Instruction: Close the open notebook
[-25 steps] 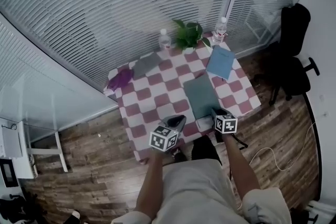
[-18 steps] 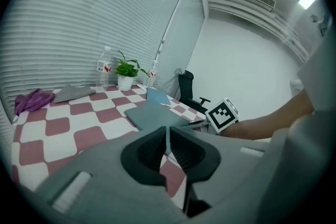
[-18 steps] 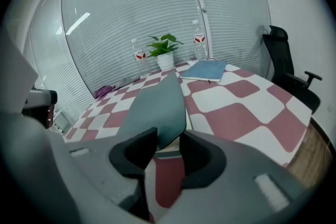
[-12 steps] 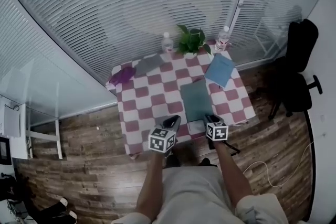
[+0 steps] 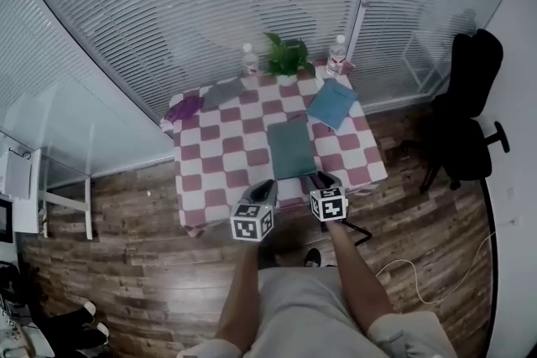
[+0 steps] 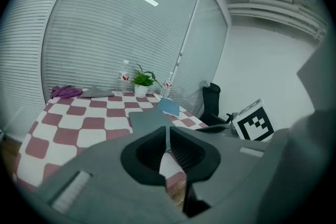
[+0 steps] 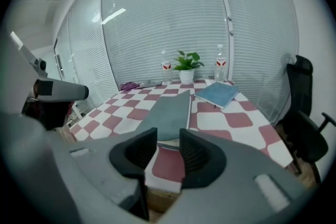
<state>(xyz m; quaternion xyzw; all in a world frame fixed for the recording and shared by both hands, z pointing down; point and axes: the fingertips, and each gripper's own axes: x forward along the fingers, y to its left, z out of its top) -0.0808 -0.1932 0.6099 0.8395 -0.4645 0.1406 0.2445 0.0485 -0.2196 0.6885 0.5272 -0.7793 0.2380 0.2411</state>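
A grey-green notebook [image 5: 291,147] lies closed and flat on the red-and-white checked table [image 5: 210,172], near its front edge; in the right gripper view the notebook [image 7: 168,110] shows white page edges under its cover. My left gripper [image 5: 263,194] hangs just off the front edge, left of the notebook, its jaws shut on nothing [image 6: 167,140]. My right gripper [image 5: 321,181] hovers at the edge by the notebook's near right corner. Its jaws [image 7: 168,148] stand open, have just been opening, and hold nothing.
A blue notebook [image 5: 331,103] lies at the table's back right. Along the back stand a potted plant [image 5: 285,59] and two bottles [image 5: 249,59], with a purple cloth [image 5: 183,107] and a grey cloth [image 5: 222,93] at the left. A black office chair [image 5: 470,109] is right of the table.
Both grippers have drawn back from the table toward the person and risen a little. The right gripper has left the notebook's near edge. The notebook lies as before.
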